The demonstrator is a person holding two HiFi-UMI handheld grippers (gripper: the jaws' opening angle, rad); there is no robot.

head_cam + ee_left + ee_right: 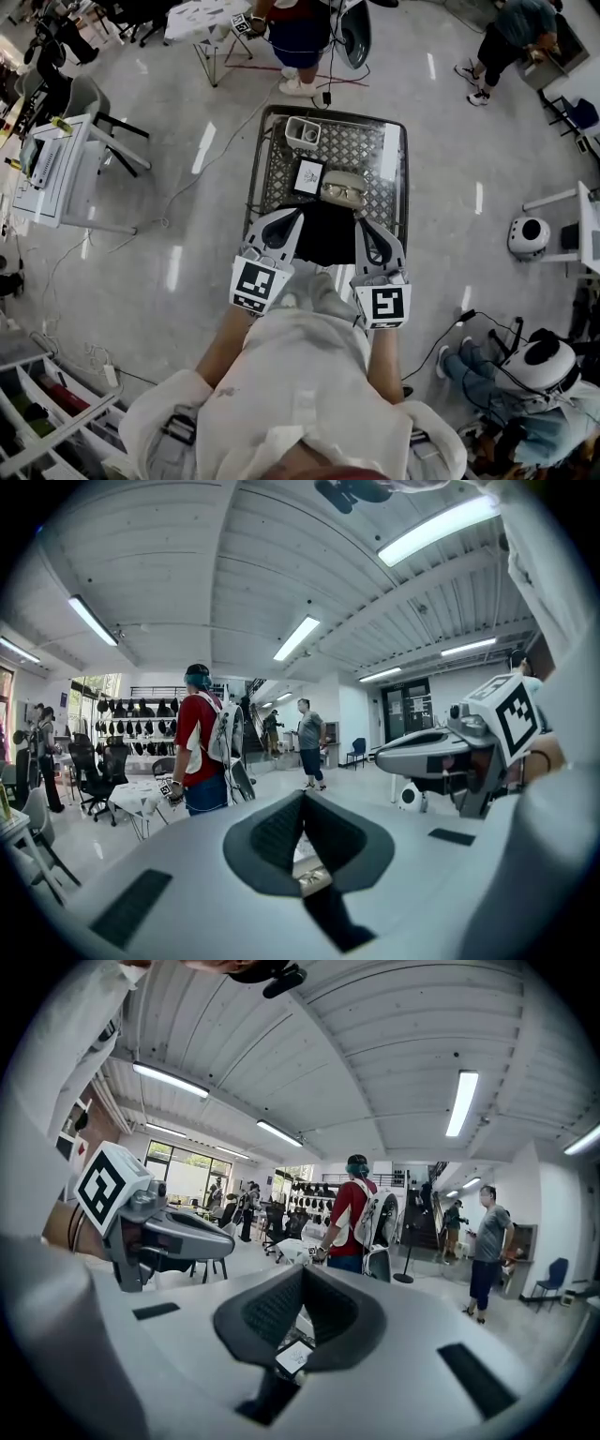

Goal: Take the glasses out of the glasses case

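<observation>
Sleeved arms [220, 352] hold the left gripper [289, 218] and right gripper [362, 222] over a black cloth [326, 236], fingers clenched on nothing. Just beyond, unobstructed on the mesh bench [364, 142], the glasses case [343, 188] lies beside a marker card [307, 175], a white basket [302, 132] behind.

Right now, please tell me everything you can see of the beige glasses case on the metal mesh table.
The beige rounded glasses case lies flat on the metal mesh table, just beyond the black cloth and right of the small white card with a black square. A pair of glasses seems to lie in it, so it looks open; finer detail is too small to tell.
</observation>
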